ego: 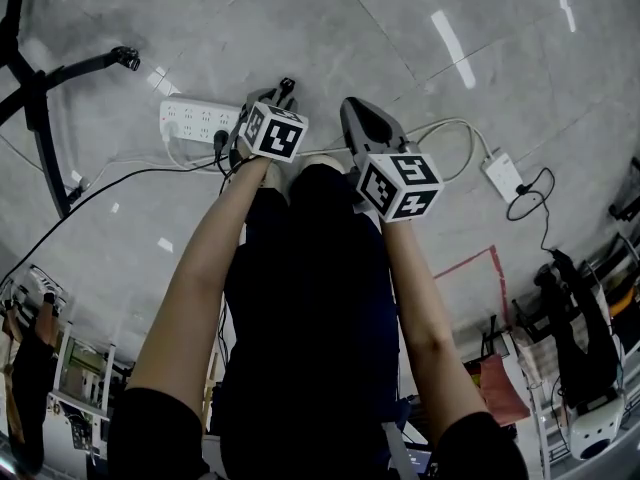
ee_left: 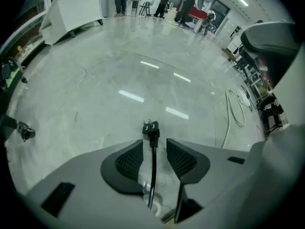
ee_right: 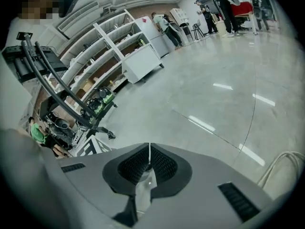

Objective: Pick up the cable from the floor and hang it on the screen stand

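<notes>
the left gripper (ee_left: pixel 153 147) stands open astride the black power cable (ee_left: pixel 153 171), likely light and limp; best gripped just behind its plug (ee_left: pixel 151 129). the right gripper (ee_right: pixel 148 161) is closed, empty.

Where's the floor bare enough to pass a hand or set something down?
The floor is bare beyond the power strip and the white cable, toward the top of the head view. It is crowded between the power strip and the white adapter, where the black cable runs, and at left by the stand legs.
</notes>
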{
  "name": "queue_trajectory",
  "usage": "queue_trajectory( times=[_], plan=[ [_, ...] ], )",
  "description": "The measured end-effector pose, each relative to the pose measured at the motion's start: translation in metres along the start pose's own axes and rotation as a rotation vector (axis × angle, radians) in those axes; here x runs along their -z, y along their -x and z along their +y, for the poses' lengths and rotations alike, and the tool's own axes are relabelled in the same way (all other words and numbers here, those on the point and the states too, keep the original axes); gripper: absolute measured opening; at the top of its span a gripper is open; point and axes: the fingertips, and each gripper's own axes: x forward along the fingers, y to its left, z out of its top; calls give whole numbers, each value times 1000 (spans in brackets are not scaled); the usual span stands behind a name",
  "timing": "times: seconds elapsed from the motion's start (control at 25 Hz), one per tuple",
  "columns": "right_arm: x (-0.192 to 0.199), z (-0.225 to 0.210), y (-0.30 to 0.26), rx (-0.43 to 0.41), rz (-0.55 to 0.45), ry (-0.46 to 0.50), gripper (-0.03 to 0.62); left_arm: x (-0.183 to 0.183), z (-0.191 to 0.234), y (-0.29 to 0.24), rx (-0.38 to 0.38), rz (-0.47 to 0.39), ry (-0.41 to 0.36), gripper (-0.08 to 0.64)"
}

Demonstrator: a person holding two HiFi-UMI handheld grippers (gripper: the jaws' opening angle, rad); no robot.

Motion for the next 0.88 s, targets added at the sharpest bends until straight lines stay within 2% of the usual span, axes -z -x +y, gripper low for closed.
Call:
queue_trajectory(
  times=[0.16,0.24,0.36,0.56,0.88],
  plan=[
    [3,4,-3,-7,4,-3,26,14,6,-19,-32,73,-7,149],
    [1,5,-4,-9,7,1,26,17,6,-22,-32,93,13,54],
    [-5,10,-3,-10,13,9,26,15,5,-14,-20,90,13,52],
    [-23,29,9,-28,28,35,26,12,2,19,-6,79,-32,52],
    [-59,79,39,-63,55,76,26,-2,17,101,-29,46,50,52]
  ],
)
